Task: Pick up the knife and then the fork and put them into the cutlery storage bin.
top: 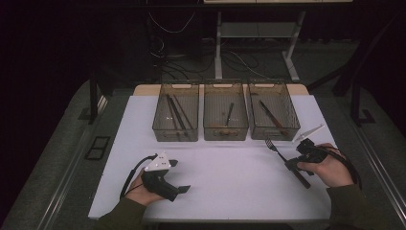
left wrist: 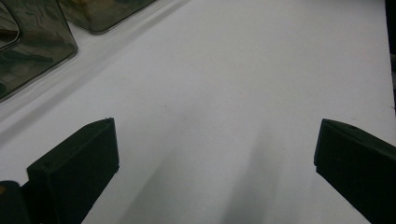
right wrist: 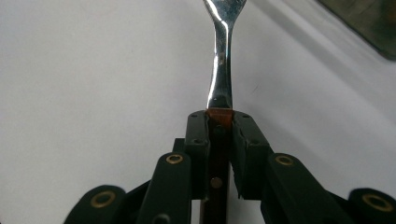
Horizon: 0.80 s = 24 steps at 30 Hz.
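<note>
On white table [top: 230, 177], dark room, right gripper [top: 293, 163] jaws clamping fork [top: 282, 158], left gripper [top: 179, 177] jaws apart, empty.

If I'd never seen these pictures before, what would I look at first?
Probably the fork, pinched by its brown handle in the shut jaws of the right gripper, above the white table near its right side. Next, the three clear bins in a row at the far edge, each holding dark utensils. The left gripper rests open at the near left.
</note>
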Available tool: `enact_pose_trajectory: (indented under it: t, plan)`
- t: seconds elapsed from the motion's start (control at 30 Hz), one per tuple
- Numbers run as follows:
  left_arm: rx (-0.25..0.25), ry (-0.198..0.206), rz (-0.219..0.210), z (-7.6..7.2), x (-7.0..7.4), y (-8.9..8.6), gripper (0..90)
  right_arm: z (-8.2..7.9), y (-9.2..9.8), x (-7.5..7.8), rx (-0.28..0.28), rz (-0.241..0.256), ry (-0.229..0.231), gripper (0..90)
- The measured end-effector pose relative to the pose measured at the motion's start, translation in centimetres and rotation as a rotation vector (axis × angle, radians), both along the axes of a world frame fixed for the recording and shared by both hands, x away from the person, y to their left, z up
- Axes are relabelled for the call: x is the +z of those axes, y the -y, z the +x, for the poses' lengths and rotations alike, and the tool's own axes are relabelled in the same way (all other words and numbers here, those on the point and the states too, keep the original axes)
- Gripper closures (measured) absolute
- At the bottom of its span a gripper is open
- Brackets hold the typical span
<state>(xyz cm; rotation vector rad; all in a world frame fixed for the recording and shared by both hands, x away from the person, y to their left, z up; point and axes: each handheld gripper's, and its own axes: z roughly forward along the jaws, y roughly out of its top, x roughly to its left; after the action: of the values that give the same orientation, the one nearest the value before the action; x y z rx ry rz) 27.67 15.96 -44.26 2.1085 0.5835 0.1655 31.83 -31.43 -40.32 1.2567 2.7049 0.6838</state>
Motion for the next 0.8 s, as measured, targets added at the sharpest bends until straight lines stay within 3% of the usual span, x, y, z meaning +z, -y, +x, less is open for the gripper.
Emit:
enact_pose_trajectory:
  t: [0.6, 0.8]
  plan:
    - [0.004, -0.001, -0.007, 0.0, 0.0, 0.0, 0.0, 0.3, 2.5, 1.3, -0.146, 0.247, 0.191, 77.8]
    - [0.001, -0.001, -0.004, 0.0, 0.0, 0.0, 0.0, 0.4, 3.0, 1.5, -0.171, 0.292, 0.229, 77.8]
